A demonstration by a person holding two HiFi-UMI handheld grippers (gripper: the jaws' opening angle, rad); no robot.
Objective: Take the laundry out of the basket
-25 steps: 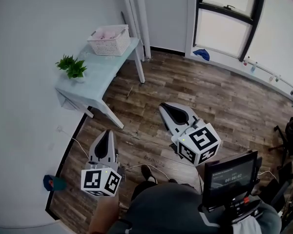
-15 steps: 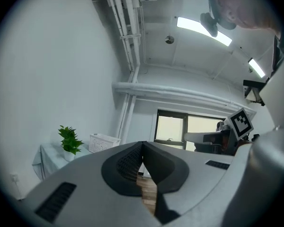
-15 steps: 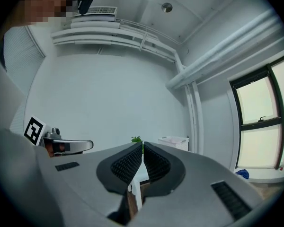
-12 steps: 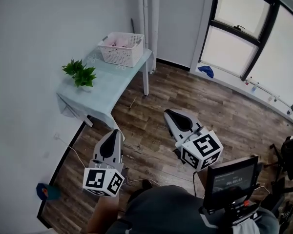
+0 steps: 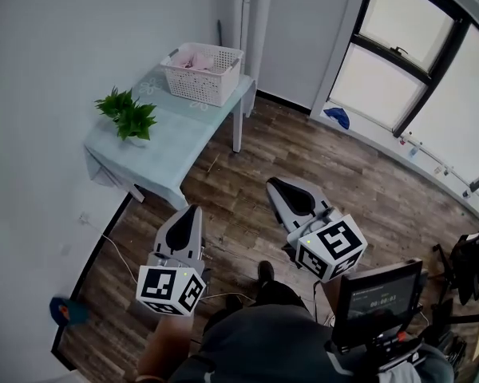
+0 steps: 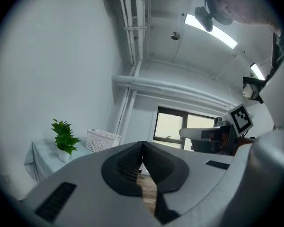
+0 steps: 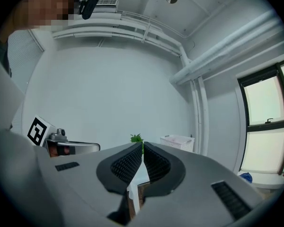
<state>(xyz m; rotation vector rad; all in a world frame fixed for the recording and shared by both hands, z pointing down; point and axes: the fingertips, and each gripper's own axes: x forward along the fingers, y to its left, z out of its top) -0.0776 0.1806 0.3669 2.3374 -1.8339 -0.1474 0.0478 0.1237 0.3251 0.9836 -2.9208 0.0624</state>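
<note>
Holding my left gripper (image 5: 193, 211) and right gripper (image 5: 273, 185) level, jaws pressed together on nothing, I judge there is nothing to grasp yet: the white lattice plastic basket (image 5: 201, 86) with pink laundry (image 5: 195, 58) sits well ahead of both jaws, on the pale blue tabletop (image 5: 164, 138).

- left gripper (image 5: 195, 211): pale grey shell, black textured jaws; left marker cube (image 5: 170, 290) white with black squares
- right gripper (image 5: 272, 184): same build; right marker cube (image 5: 330, 248) alike
- person: grey top (image 5: 263, 343), dark shoe (image 5: 265, 272)

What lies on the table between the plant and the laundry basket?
Only bare tabletop separates the plant from the basket, as the head view shows.
</note>
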